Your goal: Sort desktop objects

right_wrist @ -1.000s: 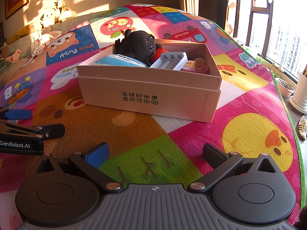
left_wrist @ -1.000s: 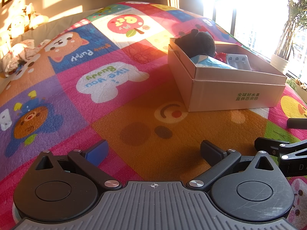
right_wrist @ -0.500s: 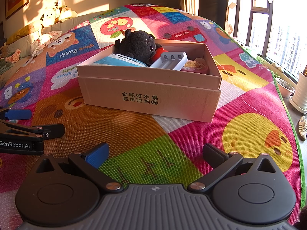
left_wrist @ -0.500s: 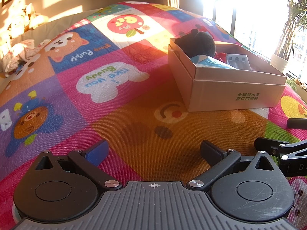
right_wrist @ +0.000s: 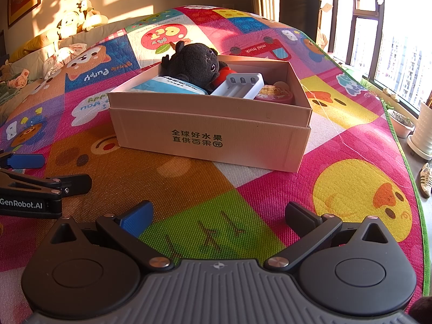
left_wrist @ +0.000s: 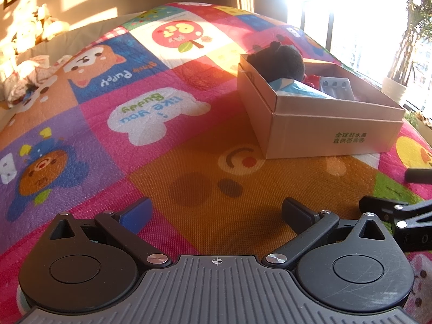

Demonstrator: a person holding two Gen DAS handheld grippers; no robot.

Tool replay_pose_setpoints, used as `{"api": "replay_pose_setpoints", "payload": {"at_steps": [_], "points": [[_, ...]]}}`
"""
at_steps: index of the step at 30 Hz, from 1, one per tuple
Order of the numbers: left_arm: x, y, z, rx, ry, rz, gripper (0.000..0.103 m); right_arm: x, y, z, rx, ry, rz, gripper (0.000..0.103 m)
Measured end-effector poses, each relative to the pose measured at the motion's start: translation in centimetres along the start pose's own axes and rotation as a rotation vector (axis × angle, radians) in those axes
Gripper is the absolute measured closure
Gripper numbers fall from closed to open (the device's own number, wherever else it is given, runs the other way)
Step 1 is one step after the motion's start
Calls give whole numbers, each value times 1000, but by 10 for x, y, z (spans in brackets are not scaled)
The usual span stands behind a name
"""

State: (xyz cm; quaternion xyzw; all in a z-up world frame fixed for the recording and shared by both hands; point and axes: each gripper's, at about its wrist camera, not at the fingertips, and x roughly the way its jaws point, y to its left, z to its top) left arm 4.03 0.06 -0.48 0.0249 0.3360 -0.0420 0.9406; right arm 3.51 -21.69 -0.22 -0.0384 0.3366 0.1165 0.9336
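Observation:
A cardboard box (right_wrist: 243,143) stands on the colourful play mat (right_wrist: 189,189); it also shows in the left wrist view (left_wrist: 324,135). Inside lie a black plush toy (right_wrist: 194,64), a blue-white packet (right_wrist: 172,85), a white battery charger (right_wrist: 239,85) and a round pink tin (right_wrist: 272,94). My left gripper (left_wrist: 216,213) is open and empty, low over the mat, in front and left of the box. My right gripper (right_wrist: 220,216) is open and empty, in front of the box. Each gripper shows at the edge of the other's view (right_wrist: 40,186).
Plush toys (right_wrist: 78,16) and crumpled cloth (left_wrist: 29,73) lie at the mat's far left by the wall. Windows, a potted plant (left_wrist: 397,86) and a shoe (right_wrist: 426,178) are on the right, past the mat's green edge.

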Motion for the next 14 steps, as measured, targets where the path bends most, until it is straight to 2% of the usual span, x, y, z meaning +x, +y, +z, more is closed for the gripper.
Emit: {"api": "replay_pose_setpoints", "payload": {"at_steps": [4, 7, 14], "points": [[-7, 2, -1, -14, 42, -12, 0, 0, 1, 0, 0, 0, 0, 0], [-15, -2, -5, -18, 76, 11, 0, 0, 0, 0, 1, 0, 1, 0], [-19, 0, -9, -31, 63, 0, 0, 0, 0, 0, 2, 0, 1, 0]]}}
